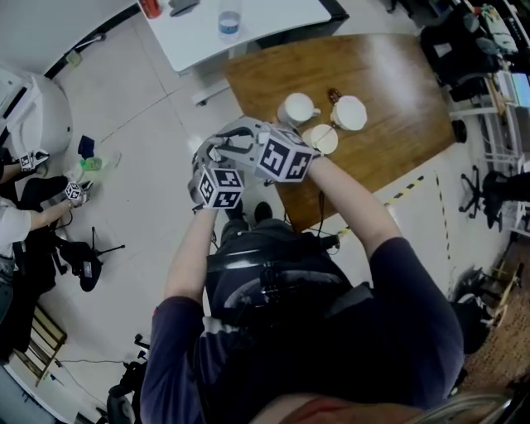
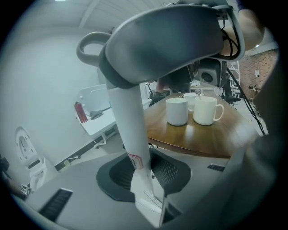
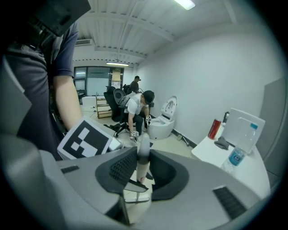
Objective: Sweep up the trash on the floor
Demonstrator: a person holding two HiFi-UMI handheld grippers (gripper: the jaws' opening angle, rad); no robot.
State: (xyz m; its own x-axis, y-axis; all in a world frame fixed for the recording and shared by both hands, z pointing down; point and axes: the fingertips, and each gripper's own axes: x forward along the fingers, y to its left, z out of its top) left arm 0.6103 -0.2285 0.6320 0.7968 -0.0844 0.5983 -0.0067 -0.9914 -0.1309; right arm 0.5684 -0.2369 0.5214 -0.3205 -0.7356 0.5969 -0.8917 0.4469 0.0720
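My left gripper (image 1: 207, 161) (image 2: 144, 173) is shut on a white pole (image 2: 130, 130) that rises to a broad grey grip with a loop (image 2: 166, 40). My right gripper (image 1: 252, 141) (image 3: 141, 173) is shut on a thin white handle with a grey tip (image 3: 143, 155). In the head view both grippers are held close together in front of the person's chest, at the near edge of the brown table (image 1: 389, 108). The lower ends of both handles are hidden. Small green and white bits (image 1: 91, 166) lie on the floor at the left.
Three white cups (image 1: 296, 108) (image 1: 349, 112) (image 1: 321, 138) stand on the brown table. A white table (image 1: 273, 29) behind holds a bottle (image 1: 229, 21) and a red can (image 1: 151, 8). Another person (image 3: 135, 108) crouches at the left by a white toilet-like unit (image 1: 29, 112). Striped tape (image 1: 406, 190) marks the floor.
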